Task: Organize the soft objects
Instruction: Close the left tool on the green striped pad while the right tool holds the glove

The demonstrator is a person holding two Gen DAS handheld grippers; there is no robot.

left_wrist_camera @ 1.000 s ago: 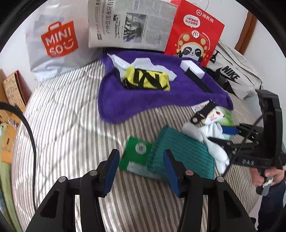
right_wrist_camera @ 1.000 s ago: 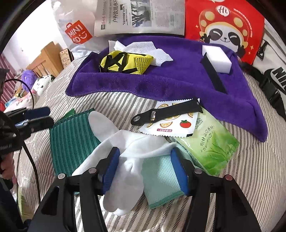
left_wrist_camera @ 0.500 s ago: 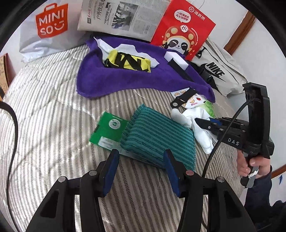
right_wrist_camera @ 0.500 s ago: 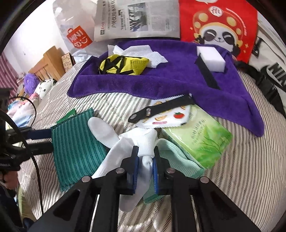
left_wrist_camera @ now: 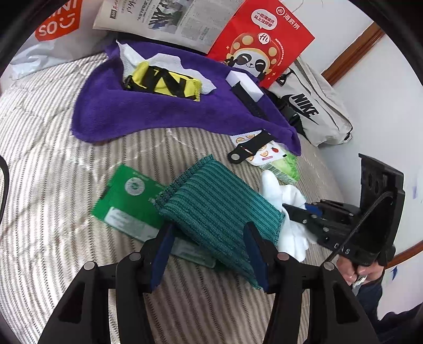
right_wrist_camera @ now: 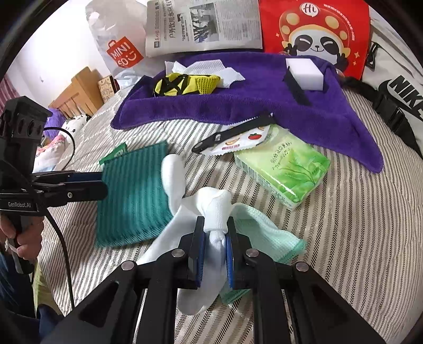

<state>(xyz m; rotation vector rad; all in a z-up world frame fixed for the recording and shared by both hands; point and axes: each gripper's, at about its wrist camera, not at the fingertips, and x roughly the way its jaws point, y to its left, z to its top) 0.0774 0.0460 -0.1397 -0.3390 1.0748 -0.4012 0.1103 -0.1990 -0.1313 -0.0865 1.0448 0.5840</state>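
A dark green ribbed cloth [left_wrist_camera: 219,206] lies on the striped bed. My left gripper [left_wrist_camera: 208,232] straddles its near edge. Its jaws are opening a little, and the pads stand apart from the cloth without pressing it. My right gripper [right_wrist_camera: 214,225] is shut on a bunched white sock [right_wrist_camera: 215,206], which lies partly on a pale mint cloth [right_wrist_camera: 264,232]. A second white sock [right_wrist_camera: 173,174] rests against the dark green cloth [right_wrist_camera: 134,195]. Behind them a purple towel [right_wrist_camera: 238,98] carries a yellow mesh pouch [right_wrist_camera: 185,83], white tissue and a white sponge [right_wrist_camera: 304,71].
A green tissue pack [right_wrist_camera: 288,169], a fruit-print sachet and a black strap [right_wrist_camera: 232,132] lie between the socks and the towel. A green card packet [left_wrist_camera: 127,195] sticks out from under the dark cloth. A Miniso bag [left_wrist_camera: 53,23], newspaper, a red panda bag [left_wrist_camera: 259,45] and a Nike bag [left_wrist_camera: 312,111] line the back.
My right gripper closed from wide open onto the white sock and bunched it up. My left gripper tilted down and came closer, so it now straddles the dark green cloth's near edge.
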